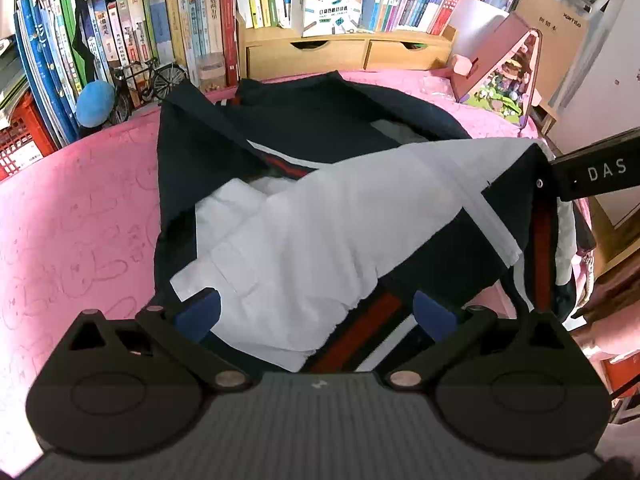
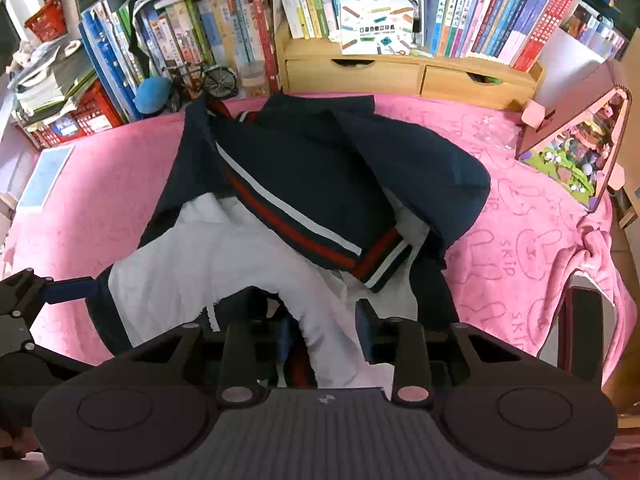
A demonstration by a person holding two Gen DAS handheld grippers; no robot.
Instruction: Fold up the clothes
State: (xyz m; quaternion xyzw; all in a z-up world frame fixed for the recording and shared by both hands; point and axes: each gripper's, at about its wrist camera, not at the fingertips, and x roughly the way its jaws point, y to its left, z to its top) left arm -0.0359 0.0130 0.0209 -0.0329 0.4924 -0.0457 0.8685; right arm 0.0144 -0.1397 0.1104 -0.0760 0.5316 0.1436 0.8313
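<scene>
A: Lifting the near hem, by the look of it. The navy jacket point(image 2: 320, 168) lies on the pink blanket point(image 2: 520, 240), white lining turned up.

B: Right gripper point(image 2: 320, 320) has its jaws pinched on cloth; left gripper point(image 1: 316, 312) stands wide apart, hem lying between the fingers.

A: I'd judge a fold is under way, and the left needs its grip before carrying the hem toward the collar.

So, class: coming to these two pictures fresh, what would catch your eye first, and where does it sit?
First, the navy jacket with its white lining turned out, spread mid-table on the pink blanket. Next, the crowded bookshelf along the back. The right gripper has the jacket's near hem between its fingers.
</scene>
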